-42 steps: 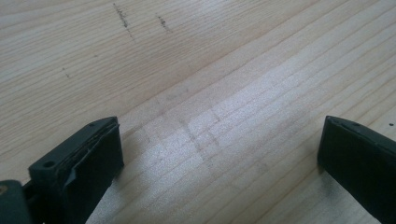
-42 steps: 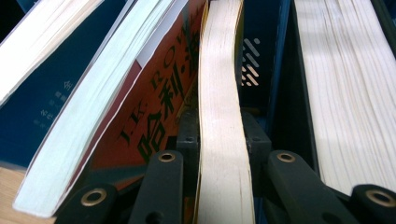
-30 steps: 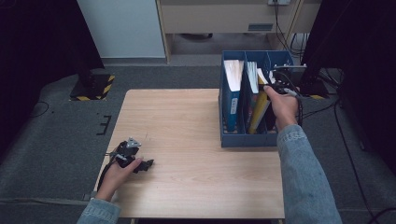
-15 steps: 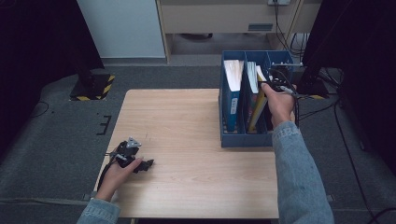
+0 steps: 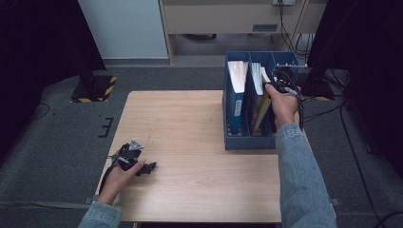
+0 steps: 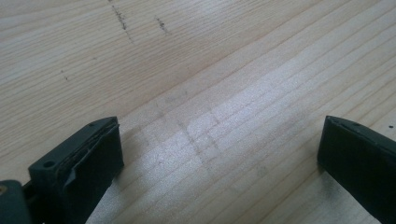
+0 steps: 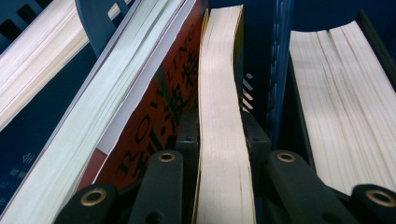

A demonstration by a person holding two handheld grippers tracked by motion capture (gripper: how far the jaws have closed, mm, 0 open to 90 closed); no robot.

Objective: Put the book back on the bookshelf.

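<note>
A blue file box (image 5: 247, 141) with three compartments stands on the right of the wooden table (image 5: 190, 123). My right gripper (image 5: 277, 86) reaches down into its middle compartment. There its jaws are shut on the page edge of a thin yellow-covered book (image 7: 219, 70), which stands upright and slightly bowed between the pads of the right gripper (image 7: 222, 136). The same yellow book (image 5: 262, 108) leans in the box. A red-covered book (image 7: 154, 121) leans against it. My left gripper (image 5: 143, 166) rests on the table near the front left. The left gripper (image 6: 219, 163) is open over bare wood.
A thick book (image 5: 236, 76) fills the left compartment of the box and another thick one (image 7: 341, 93) stands beside the held book. Cables (image 5: 328, 99) trail off the table's right side. Dark floor surrounds the table, with a cabinet (image 5: 123, 28) beyond it.
My right hand has crept slightly toward the far side and leftward, still gripping the thin book. The left hand and its gripper have stayed put.
</note>
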